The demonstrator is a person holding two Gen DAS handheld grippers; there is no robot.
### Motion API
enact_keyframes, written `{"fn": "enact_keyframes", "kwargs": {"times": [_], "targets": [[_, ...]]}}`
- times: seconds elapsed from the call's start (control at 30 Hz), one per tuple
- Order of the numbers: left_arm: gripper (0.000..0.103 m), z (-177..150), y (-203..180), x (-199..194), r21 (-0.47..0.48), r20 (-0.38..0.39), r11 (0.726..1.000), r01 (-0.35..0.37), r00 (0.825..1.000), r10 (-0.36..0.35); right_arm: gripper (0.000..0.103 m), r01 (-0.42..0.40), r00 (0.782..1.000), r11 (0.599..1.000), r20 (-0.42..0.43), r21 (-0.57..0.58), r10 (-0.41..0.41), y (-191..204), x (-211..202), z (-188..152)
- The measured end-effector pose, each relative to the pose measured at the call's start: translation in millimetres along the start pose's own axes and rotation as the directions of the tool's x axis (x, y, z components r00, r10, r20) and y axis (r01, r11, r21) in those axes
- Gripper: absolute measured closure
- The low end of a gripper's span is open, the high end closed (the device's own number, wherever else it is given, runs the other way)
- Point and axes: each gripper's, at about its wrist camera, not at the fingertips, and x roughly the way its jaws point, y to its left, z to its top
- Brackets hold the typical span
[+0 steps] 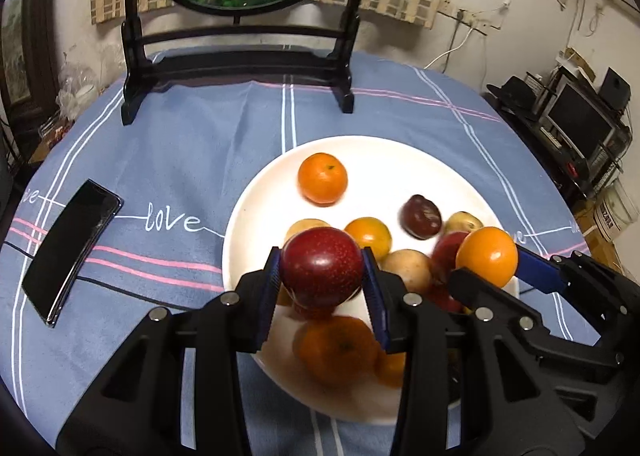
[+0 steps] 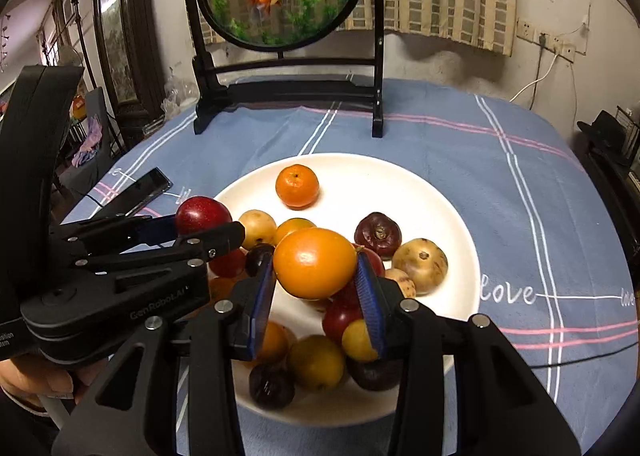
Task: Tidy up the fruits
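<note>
Red and orange are the two fruits up in the air right now. The left gripper (image 1: 322,270) is pinching a red fruit (image 1: 321,266) between its blue pads, and the right gripper (image 2: 316,292) is pinching an orange fruit (image 2: 314,263) the same way. Both fruits hang just above the white plate (image 2: 420,180), which sits on the desk with the blue cloth (image 1: 180,144). One small orange (image 2: 297,186) lies alone at the far side of the plate. Lots of other fruits are still in a mixed heap near the front: dark purple ones (image 2: 378,234), yellow-brown ones (image 2: 420,265), more red ones and more orange ones. So the sorting looks like it has only just begun. I cannot see any second bowl or tidy groups yet, so I cannot tell where the two lifted fruits should go. A black phone (image 1: 70,252) lies on the cloth to the left, well apart from the plate. Most of the job is still left, I think.
</note>
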Motion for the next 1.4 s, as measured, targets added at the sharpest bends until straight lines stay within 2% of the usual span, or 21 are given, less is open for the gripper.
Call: {"fn": "enact_keyframes", "kwargs": {"times": [0.07,0.1,0.17,0.23,0.57,0.77,0.87,0.93,1.03,1.4], "targets": [[0.063,1,3,4,-0.014,-0.002,1.000,0.003,1.000,-0.003,0.059,-0.007,1.000,1.000,0.010,0.006,0.007,-2,3,2],[0.060,1,5,4,-0.029,0.007,1.000,0.006,1.000,-0.006,0.058,-0.012,1.000,1.000,0.012,0.012,0.012,-3,3,2],[0.055,2,8,-2,-0.041,0.046,0.999,-0.005,0.999,0.006,0.049,-0.028,0.999,0.999,0.019,0.034,0.028,-6,2,2],[0.043,4,10,-7,-0.050,0.071,0.999,-0.011,0.997,0.015,0.045,-0.039,0.999,0.998,0.040,0.053,0.037,-9,-2,1],[0.034,-6,-2,-27,-0.011,0.100,1.000,0.016,0.995,-0.015,0.043,-0.082,0.993,0.994,0.088,0.068,0.076,-18,-34,-11],[0.024,-23,-9,-37,0.001,0.081,1.000,0.013,0.997,-0.013,0.042,0.000,0.999,0.999,0.048,0.044,-0.002,-26,-45,-28],[0.019,-33,-12,-47,0.009,0.093,1.000,-0.012,0.996,0.011,0.041,0.028,0.999,0.999,0.035,0.045,-0.030,-32,-52,-38],[0.014,-41,-15,-55,0.020,0.101,1.000,-0.022,0.995,0.020,0.035,0.048,0.998,0.997,0.029,0.057,-0.050,-36,-56,-44],[0.010,-53,-20,-69,0.036,0.119,0.999,-0.037,0.992,0.032,0.035,0.063,0.998,0.995,0.014,0.079,-0.065,-42,-61,-54],[0.008,-93,-34,-97,0.075,0.120,0.996,-0.053,0.992,0.044,0.035,0.124,0.992,0.990,-0.034,0.062,-0.122,-39,-73,-91]]}}
